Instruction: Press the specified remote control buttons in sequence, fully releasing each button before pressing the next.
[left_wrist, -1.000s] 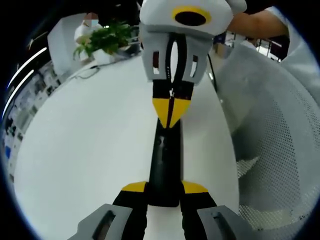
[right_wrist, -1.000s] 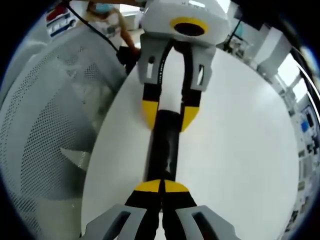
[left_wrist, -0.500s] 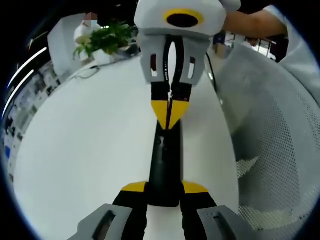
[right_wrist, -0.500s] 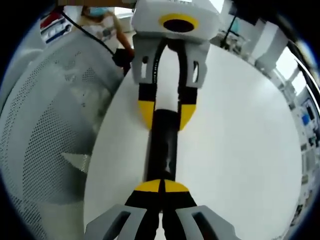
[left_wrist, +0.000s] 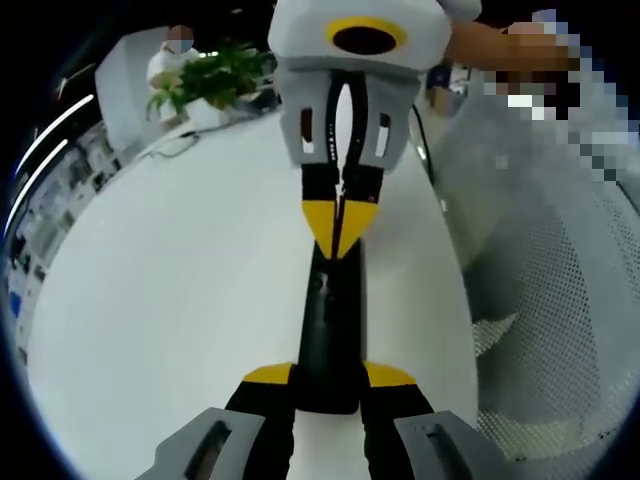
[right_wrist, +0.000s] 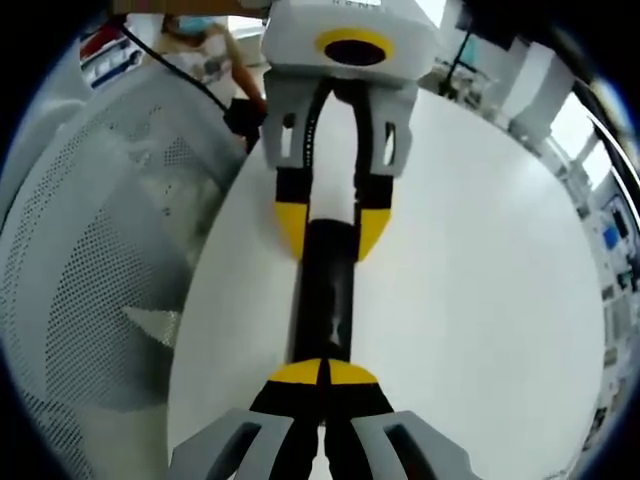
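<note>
Left gripper view: the left gripper (left_wrist: 328, 385) has its yellow-tipped jaws clamped on the near end of the black remote control (left_wrist: 331, 325), one jaw on each long edge. The remote control lies lengthwise on the white tabletop (left_wrist: 180, 300), running away from the camera. At its far end the right gripper (left_wrist: 341, 222) comes in from the far side, its jaws drawn together with their yellow tips meeting over the remote control's top face; whether they press on it cannot be told. To the right of the tabletop stands a white mesh chair (left_wrist: 560, 290). Far left, a green plant (left_wrist: 210, 78) sits beyond the tabletop's edge.

Right gripper view: the right gripper (right_wrist: 322, 375) is closed, its yellow tips side by side over the near end of the remote control (right_wrist: 325, 290). The left gripper (right_wrist: 324, 225) holds the far end between its jaws. The mesh chair (right_wrist: 100, 260) is on the left and the tabletop (right_wrist: 480, 280) spreads to the right.
</note>
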